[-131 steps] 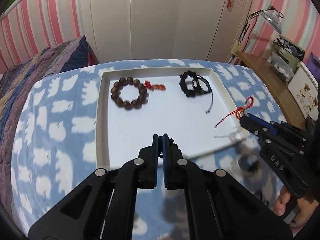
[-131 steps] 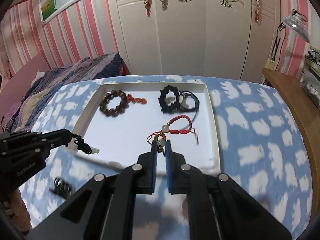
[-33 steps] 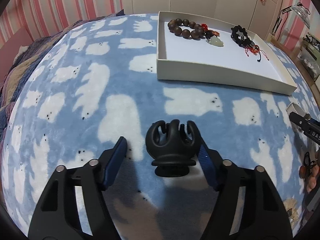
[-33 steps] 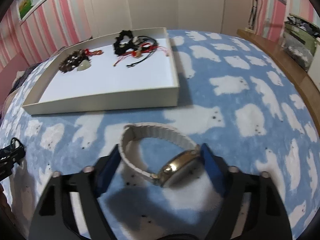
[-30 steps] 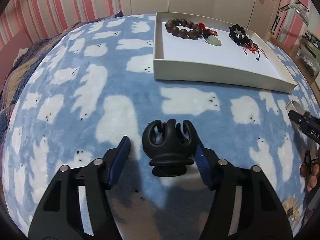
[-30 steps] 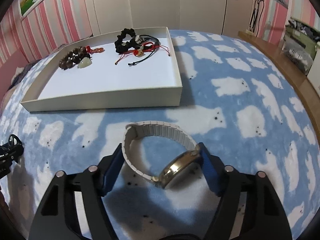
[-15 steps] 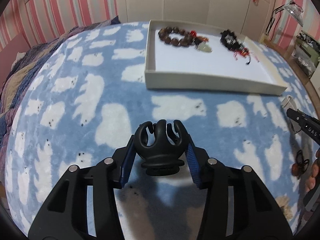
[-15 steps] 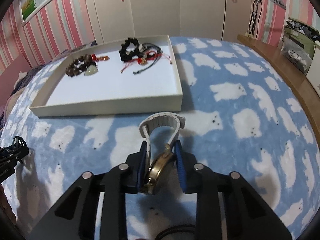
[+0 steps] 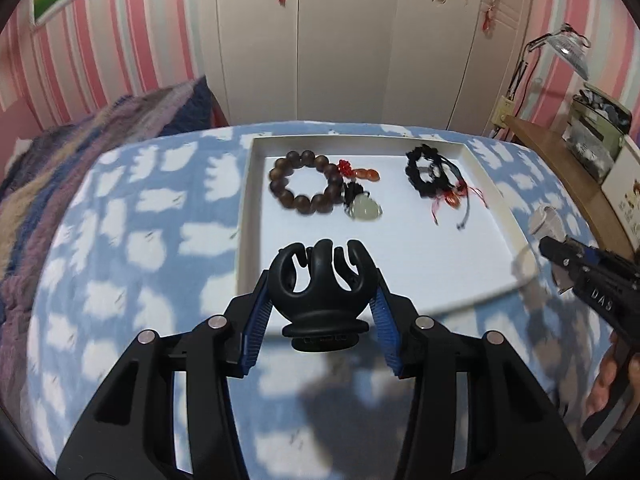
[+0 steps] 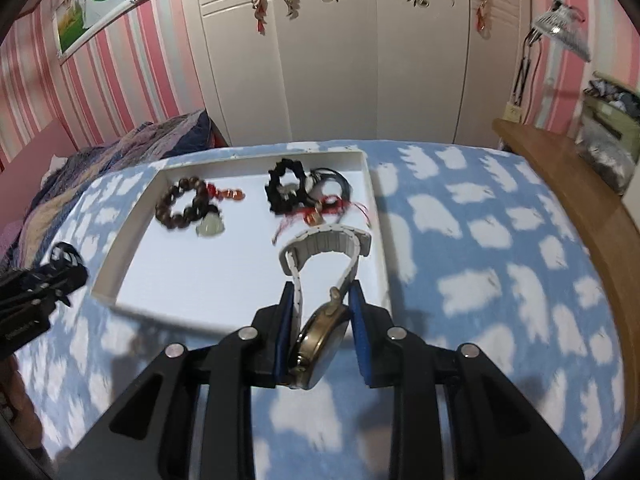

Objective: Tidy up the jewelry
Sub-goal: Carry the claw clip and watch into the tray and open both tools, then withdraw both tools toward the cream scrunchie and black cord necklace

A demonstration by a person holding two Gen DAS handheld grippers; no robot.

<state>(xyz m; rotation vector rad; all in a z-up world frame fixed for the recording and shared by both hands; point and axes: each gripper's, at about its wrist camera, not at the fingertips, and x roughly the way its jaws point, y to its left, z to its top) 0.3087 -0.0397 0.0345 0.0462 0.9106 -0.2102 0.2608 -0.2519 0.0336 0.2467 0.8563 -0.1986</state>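
Tools (image 9: 322, 300) (image 10: 320, 320) tilt down, gripping clip (image 9: 322, 284), watch (image 10: 320, 340).

My left gripper (image 9: 322, 312) points steeply down, its blue pads (image 9: 256, 320) clamped on something. My right gripper (image 10: 320, 332) tilts down likewise, gripping, appearing at three o'clock in the left view.

Left tongs (image 9: 322, 322) clamp a black claw hair clip (image 9: 322, 286), blue pads pressing both its sides, above a blue bed blanket (image 9: 132, 240). Beyond: white tray (image 9: 246, 216) holding brown bead bracelet (image 9: 306, 188), pale pendant (image 9: 364, 210), black bracelet (image 9: 430, 170). Right tongs (image 9: 554, 250) at right edge.
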